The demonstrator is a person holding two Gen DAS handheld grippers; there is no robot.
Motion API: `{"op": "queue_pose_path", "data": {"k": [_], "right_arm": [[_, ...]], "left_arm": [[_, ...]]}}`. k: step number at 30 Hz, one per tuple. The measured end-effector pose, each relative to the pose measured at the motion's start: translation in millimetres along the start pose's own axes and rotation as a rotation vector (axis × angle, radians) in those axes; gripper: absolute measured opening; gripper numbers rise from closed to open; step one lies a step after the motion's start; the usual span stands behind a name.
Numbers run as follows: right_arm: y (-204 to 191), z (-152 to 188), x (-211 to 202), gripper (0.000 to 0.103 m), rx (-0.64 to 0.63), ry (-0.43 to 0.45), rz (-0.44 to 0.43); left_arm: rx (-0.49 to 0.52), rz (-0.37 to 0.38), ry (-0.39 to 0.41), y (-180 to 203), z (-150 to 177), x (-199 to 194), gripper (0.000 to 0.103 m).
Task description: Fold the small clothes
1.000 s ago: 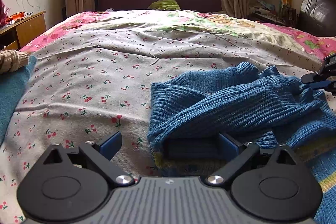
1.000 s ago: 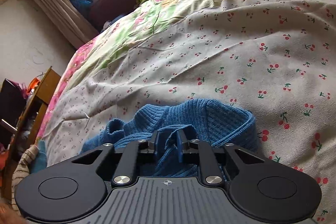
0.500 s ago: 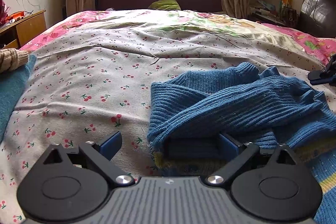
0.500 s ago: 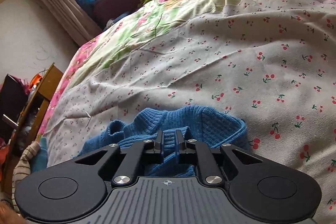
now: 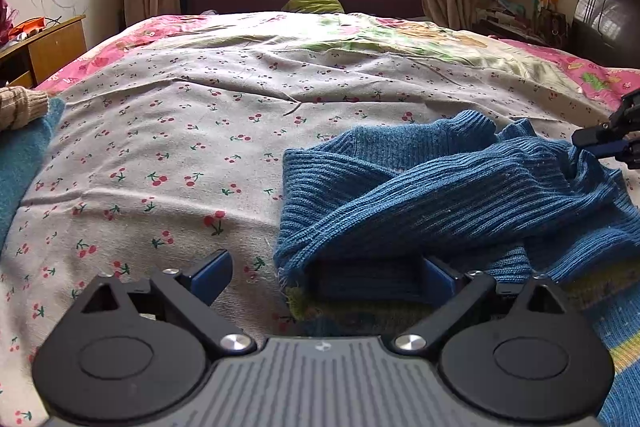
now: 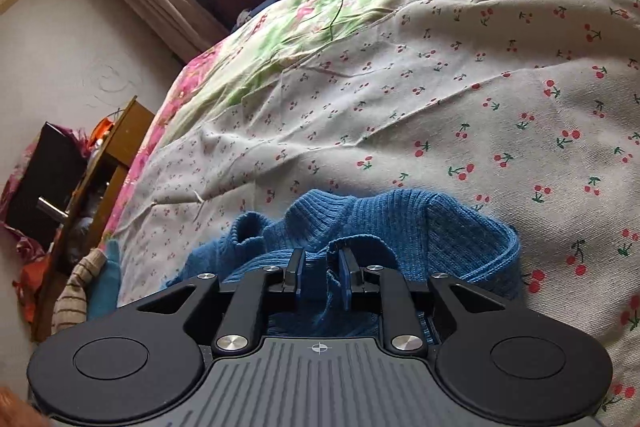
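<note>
A small blue ribbed knit sweater (image 5: 460, 187) lies crumpled on the cherry-print bed sheet (image 5: 180, 155), with a yellow-green striped hem near the front. My left gripper (image 5: 324, 273) is open wide; its right finger is tucked under the sweater's near edge and its left finger rests on bare sheet. My right gripper (image 6: 320, 277) has its fingers a small gap apart, with a fold of the sweater (image 6: 400, 227) between them. The right gripper also shows at the right edge of the left wrist view (image 5: 608, 143), touching the sweater's far side.
A teal cloth and a beige knit item (image 5: 20, 103) lie at the bed's left edge. A wooden bedside cabinet (image 5: 48, 47) stands to the left. A green pillow (image 5: 316, 1) sits by the dark red headboard. Cluttered shelves stand at the right.
My right gripper's fingers have parted slightly from their tight pinch on the sweater fold, and it has shifted a little. The left gripper has not moved.
</note>
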State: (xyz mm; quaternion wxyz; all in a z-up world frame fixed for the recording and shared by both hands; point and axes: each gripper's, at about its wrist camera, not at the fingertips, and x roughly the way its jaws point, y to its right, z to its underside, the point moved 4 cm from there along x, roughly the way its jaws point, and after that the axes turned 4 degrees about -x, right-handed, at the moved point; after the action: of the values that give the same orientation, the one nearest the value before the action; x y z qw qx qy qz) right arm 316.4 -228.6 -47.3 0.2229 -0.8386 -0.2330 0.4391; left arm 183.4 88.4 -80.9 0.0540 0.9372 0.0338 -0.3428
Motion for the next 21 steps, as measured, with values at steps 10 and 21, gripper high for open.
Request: {"op": "queue_pose_path", "data": {"k": [10,21], "right_arm": [[12,1,-2,0.02,-0.033,-0.024,0.085],[11,17,-14,0.02,-0.078,-0.07,0.0]], "left_arm": [[-0.006,0.004,-0.005,-1,0,1,0.103],[-0.006,0.004,-0.009,-1,0,3,0.103]]}}
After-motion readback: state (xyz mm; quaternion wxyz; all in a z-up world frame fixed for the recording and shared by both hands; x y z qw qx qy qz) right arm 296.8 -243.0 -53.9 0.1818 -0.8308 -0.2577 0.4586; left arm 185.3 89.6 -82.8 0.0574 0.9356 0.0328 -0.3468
